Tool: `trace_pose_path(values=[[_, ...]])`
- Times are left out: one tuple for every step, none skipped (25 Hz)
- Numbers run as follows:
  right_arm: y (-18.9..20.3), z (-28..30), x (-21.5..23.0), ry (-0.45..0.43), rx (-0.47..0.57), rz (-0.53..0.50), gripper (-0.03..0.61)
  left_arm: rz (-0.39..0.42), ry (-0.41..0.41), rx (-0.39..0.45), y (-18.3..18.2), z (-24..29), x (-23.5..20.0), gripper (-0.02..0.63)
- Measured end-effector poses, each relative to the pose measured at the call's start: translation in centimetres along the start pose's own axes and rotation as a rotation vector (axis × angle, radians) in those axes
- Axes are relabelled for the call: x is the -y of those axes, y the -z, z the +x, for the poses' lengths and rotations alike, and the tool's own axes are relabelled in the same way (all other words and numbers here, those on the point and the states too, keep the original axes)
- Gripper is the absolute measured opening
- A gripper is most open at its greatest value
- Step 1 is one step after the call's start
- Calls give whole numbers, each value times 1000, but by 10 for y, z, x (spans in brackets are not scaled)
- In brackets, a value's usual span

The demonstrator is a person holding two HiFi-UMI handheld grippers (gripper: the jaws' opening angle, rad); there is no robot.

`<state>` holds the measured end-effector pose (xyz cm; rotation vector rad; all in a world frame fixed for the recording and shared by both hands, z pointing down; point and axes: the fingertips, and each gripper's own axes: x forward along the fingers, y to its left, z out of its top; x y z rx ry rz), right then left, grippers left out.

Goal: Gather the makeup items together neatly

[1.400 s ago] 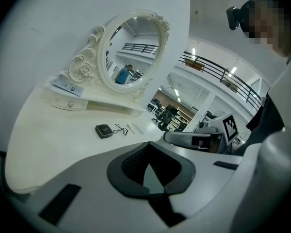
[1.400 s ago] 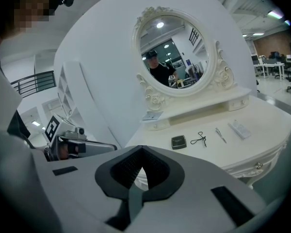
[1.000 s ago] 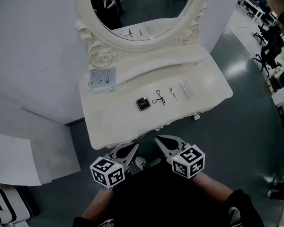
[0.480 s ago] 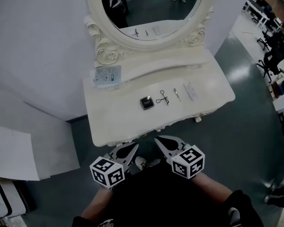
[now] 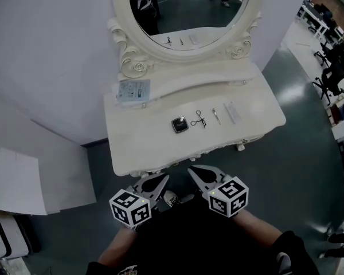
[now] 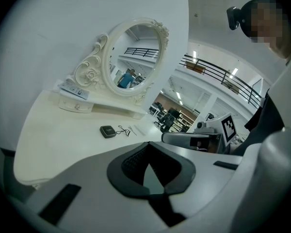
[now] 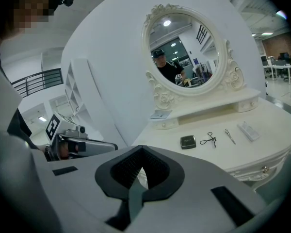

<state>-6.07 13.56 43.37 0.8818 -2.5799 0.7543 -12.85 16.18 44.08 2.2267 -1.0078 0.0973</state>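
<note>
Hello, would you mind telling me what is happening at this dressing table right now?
A person stands at a white dressing table, holding the left gripper and right gripper low by its front edge, both shut and empty. Neither touches any item. On the tabletop a black compact, an eyelash curler, tweezers and a flat white item lie in a spaced row. A pale packet sits on the raised shelf.

Glossy black compact (image 5: 180,124) on a smooth cream-painted dressing table (image 5: 139,146).

The mirror (image 5: 189,10) is cut off at the top edge.
</note>
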Motion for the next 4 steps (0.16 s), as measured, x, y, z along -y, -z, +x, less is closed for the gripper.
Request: trace_pose_path(values=[[0,-1,0,-1,2,-1,29,2,0,0,0,0,1,8],[-1,-2,1,-3,4,-1,29,4,-1,1,0,0,2,8],[-1,-3,2,-3,5,0,29,7,-1,1,0,0,3,8],[-1,-4,2,-4,7,1,29,9,-2,2,0,0,4,8]])
